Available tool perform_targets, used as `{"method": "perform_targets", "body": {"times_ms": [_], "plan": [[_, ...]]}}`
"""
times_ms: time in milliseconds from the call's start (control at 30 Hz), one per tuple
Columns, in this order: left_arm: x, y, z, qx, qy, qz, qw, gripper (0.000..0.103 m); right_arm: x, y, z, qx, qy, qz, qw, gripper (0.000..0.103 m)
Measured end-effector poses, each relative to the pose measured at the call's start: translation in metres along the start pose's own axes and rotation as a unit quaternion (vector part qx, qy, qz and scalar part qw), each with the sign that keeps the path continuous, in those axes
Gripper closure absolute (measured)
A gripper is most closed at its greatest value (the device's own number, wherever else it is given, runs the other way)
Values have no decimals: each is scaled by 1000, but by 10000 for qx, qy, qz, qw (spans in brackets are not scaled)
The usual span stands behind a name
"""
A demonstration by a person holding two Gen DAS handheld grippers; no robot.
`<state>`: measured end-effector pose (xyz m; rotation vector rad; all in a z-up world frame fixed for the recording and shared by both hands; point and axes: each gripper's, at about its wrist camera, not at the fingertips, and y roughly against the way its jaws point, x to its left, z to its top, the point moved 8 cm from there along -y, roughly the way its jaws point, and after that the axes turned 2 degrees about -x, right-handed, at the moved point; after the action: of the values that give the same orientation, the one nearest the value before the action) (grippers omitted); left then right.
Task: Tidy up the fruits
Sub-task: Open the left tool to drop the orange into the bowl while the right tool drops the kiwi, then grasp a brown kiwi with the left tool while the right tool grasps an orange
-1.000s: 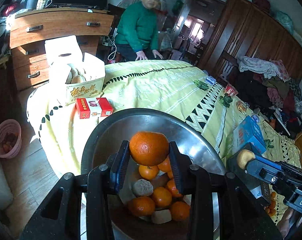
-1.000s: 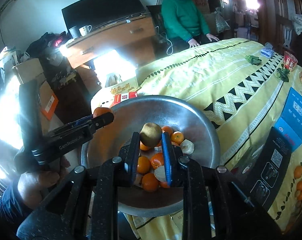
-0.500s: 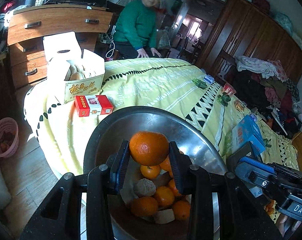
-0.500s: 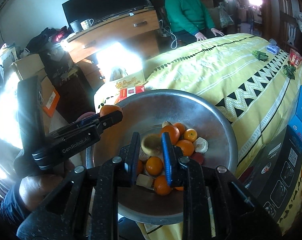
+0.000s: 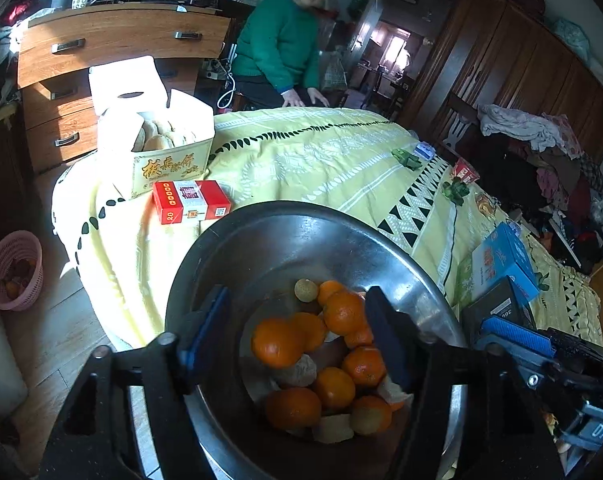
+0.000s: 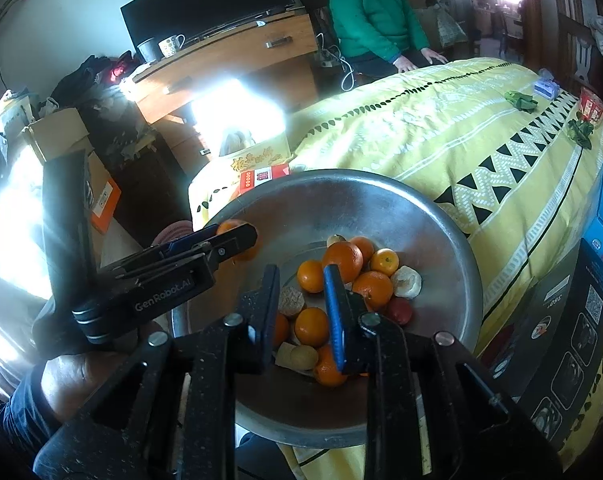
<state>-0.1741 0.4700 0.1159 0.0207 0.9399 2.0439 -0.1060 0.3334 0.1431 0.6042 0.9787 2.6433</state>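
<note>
A steel bowl on the yellow cover holds several oranges and a few brownish fruits. My left gripper hangs over it with its jaws opening wide. A big orange sits loose between them, touched by neither pad, just above the pile. In the right wrist view the left gripper reaches over the bowl's left rim with orange showing behind its tips. My right gripper is opening slightly over the pile with nothing pressed between its pads. A rough tan fruit lies below the gap.
A red box and an open carton stand beyond the bowl. To the right are a blue box and a black box. A pink basket is on the floor. A person in green sits at the far end.
The left jaws have spread and the orange has left their grip, sinking toward the pile. The right jaws have parted a little and the brownish fruit has dropped out of them into the bowl.
</note>
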Motion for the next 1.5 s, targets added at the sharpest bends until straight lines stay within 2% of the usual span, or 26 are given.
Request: {"method": "perform_targets", "body": {"times_ms": [33, 67, 200, 300, 367, 433, 467, 533, 633, 700, 767, 800, 867, 900, 933, 1033, 1133, 1200, 1300, 1400, 1467, 1500], "plan": [[0, 2, 1, -36, 12, 30, 10000, 25, -1, 2, -1, -12, -7, -4, 10000, 55], [0, 3, 1, -40, 17, 39, 10000, 24, -2, 5, -2, -64, -12, -12, 10000, 46], [-7, 7, 2, -47, -31, 29, 10000, 24, -7, 26, -10, -245, -87, -53, 9996, 42], [-30, 20, 5, -173, -201, -222, 9994, 25, -9, 64, -27, -617, 30, -218, 9979, 43], [-61, 32, 8, -292, -409, -574, 9971, 25, -18, 90, -51, -721, -24, -393, 9966, 42], [-108, 48, 3, -376, -775, -1099, 9902, 25, -34, 112, -85, -694, -242, -628, 9953, 42], [-134, 56, -2, -399, -974, -1363, 9851, 25, -43, 122, -104, -652, -396, -756, 9942, 41], [-195, 75, -19, -416, -1430, -2012, 9682, 25, -66, 144, -144, -544, -744, -1094, 9897, 41], [-285, 100, -66, -229, -2172, -2928, 9309, 25, -100, 173, -192, -415, -1238, -1540, 9794, 41], [-336, 99, -110, 172, -2491, -3363, 9080, 25, -123, 194, -224, -357, -1644, -1772, 9697, 41], [-372, 85, -156, 598, -2735, -3537, 8925, 26, -143, 210, -249, -319, -2025, -1923, 9597, 41], [-381, 75, -177, 833, -2780, -3614, 8861, 32, -150, 218, -261, -316, -2218, -1970, 9544, 41], [-399, 39, -225, 1578, -2746, -3624, 8765, 46, -164, 229, -281, -309, -2522, -2041, 9454, 41], [-405, 20, -244, 1846, -2724, -3536, 8756, 54, -171, 235, -289, -321, -2631, -2072, 9417, 41], [-408, 3, -254, 2010, -2710, -3459, 8755, 57, -176, 238, -297, -338, -2710, -2083, 9392, 41], [-416, -33, -285, 2315, -2729, -3293, 8738, 58, -187, 246, -314, -365, -2881, -2070, 9342, 41], [-426, -55, -301, 2386, -2861, -3083, 8753, 58, -204, 249, -329, -407, -3019, -2021, 9308, 41], [-427, -67, -312, 2377, -3103, -2784, 8773, 58, -214, 248, -337, -414, -3113, -1988, 9284, 41], [-427, -76, -322, 2408, -3130, -2664, 8793, 58, -225, 249, -341, -452, -3188, -1949, 9265, 41], [-430, -80, -327, 2396, -3187, -2661, 8776, 58, -232, 250, -345, -499, -3224, -1950, 9250, 41], [-433, -83, -328, 2368, -3214, -2598, 8793, 62, -236, 252, -347, -513, -3252, -1957, 9237, 41], [-433, -84, -328, 2348, -3216, -2570, 8805, 72, -239, 253, -348, -531, -3264, -1967, 9230, 41]]}}
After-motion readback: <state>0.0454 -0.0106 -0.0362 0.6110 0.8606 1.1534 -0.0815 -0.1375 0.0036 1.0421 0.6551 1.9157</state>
